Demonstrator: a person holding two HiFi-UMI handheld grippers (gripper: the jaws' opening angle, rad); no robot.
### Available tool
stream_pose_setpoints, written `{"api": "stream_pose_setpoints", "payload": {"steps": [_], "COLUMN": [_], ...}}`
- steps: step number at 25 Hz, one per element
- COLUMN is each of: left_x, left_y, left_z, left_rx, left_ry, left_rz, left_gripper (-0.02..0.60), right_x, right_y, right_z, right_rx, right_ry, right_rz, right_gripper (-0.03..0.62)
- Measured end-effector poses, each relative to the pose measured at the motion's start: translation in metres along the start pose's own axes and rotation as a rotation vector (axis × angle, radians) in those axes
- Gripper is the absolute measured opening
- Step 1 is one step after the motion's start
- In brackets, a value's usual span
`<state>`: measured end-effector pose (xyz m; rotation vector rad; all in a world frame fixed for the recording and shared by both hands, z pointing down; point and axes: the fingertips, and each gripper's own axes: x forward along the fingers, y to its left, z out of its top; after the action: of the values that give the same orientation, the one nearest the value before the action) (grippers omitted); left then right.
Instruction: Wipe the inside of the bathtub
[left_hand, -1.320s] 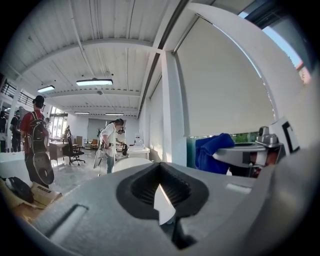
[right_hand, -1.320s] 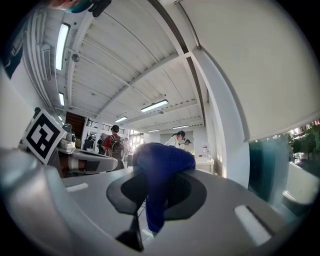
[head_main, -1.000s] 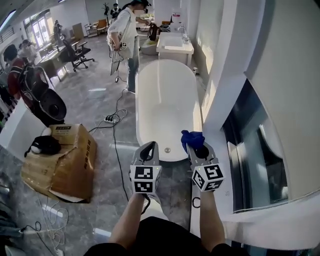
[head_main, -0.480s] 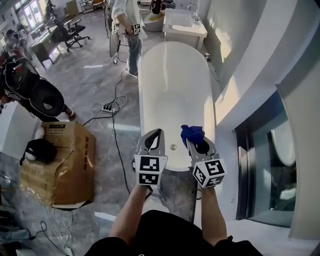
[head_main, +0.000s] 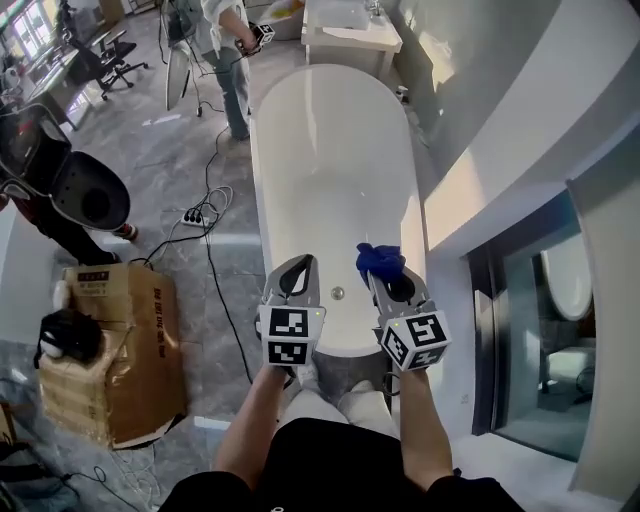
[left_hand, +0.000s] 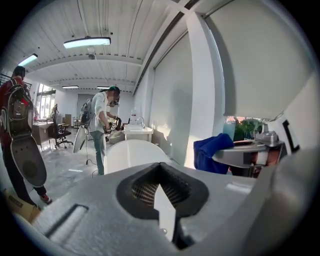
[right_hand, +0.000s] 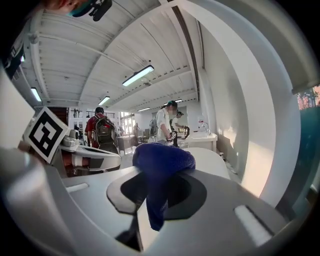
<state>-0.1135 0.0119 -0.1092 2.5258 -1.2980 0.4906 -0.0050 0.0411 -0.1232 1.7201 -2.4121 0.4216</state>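
With the right gripper (head_main: 388, 279) clenched on the cloth (head_main: 379, 258) and the left gripper (head_main: 296, 268) closed up empty, we'd lean in and press it flat against the tub (head_main: 330, 150) wall.

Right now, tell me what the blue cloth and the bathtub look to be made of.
The blue cloth looks like soft fabric, perhaps microfibre, with a matte finish: it bunches, droops in folds and has a slightly fuzzy surface. The bathtub is a smooth, glossy white shell, probably acrylic or enamel: it shows soft highlights and seamless curves, but the look alone cannot settle which.
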Motion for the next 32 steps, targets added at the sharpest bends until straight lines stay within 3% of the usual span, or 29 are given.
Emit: {"api": "stream_pose_setpoints", "payload": {"steps": [5, 10, 14, 18, 22, 26, 32], "left_x": [0.045, 0.086, 0.122, 0.155, 0.185, 0.220, 0.267], "left_y": [-0.014, -0.018, -0.017, -0.013, 0.009, 0.032, 0.041], "left_z": [-0.006, -0.017, -0.037, -0.074, -0.116, -0.165, -0.238], "left_rx": [-0.003, 0.056, -0.015, -0.076, -0.097, -0.029, -0.072], "left_ry": [0.046, 0.104, 0.131, 0.183, 0.247, 0.333, 0.425], "left_rz": [-0.009, 0.071, 0.091, 0.115, 0.082, 0.069, 0.031], "left_gripper": [0.003, 0.003, 0.003, 0.003, 0.003, 0.003, 0.003], "right_x": [0.013, 0.041, 0.072, 0.091, 0.121, 0.150, 0.189], "right_y": [-0.041, -0.080, -0.118, -0.139, -0.135, -0.137, -0.153], "right_z": [-0.018, -0.039, -0.068, -0.109, -0.151, -0.196, -0.261], "right_rx": [0.032, 0.059, 0.106, 0.130, 0.157, 0.191, 0.191], "right_ry": [0.032, 0.057, 0.080, 0.145, 0.199, 0.253, 0.315], "right_rz": [-0.003, 0.076, 0.106, 0.144, 0.129, 0.103, 0.081], "right_gripper": [0.067, 0.067, 0.067, 0.067, 0.067, 0.067, 0.067]}}
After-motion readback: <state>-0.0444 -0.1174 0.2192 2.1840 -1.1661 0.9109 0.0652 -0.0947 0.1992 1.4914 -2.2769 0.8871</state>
